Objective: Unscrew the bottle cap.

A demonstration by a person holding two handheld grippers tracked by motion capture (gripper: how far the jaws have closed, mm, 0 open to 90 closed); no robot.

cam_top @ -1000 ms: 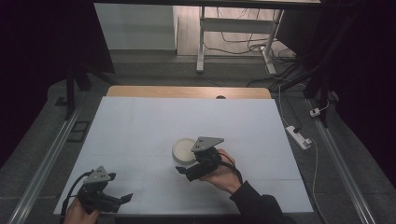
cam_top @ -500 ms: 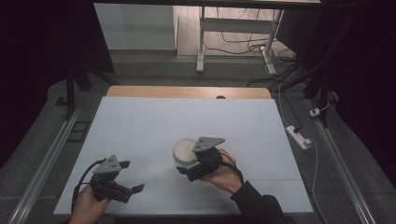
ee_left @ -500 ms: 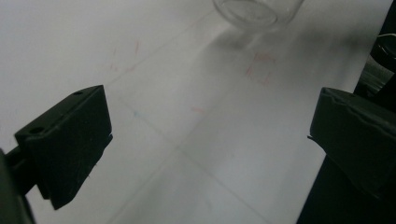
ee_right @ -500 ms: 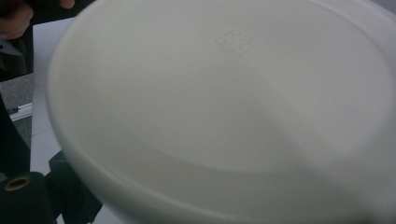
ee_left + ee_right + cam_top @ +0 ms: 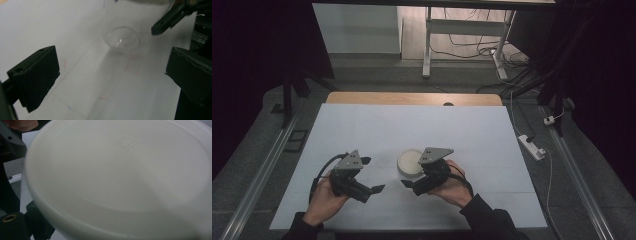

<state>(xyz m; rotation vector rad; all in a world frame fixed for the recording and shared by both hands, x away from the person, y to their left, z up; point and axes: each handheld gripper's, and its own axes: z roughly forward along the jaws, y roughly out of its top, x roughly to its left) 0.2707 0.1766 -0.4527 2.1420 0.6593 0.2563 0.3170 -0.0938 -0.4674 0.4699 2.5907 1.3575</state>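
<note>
Now right tool (image 5: 408, 184) against white-lidded cup (image 5: 410, 164)

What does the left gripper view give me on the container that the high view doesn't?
Left gripper view alone: the container has a clear wall and a rounded clear base resting on the white table sheet, with faint red marks on the sheet nearby. High view alone: the container's white lid, both hands, the table's wooden far edge. Both: the left gripper open and apart from the container, the right gripper at its side.
</note>
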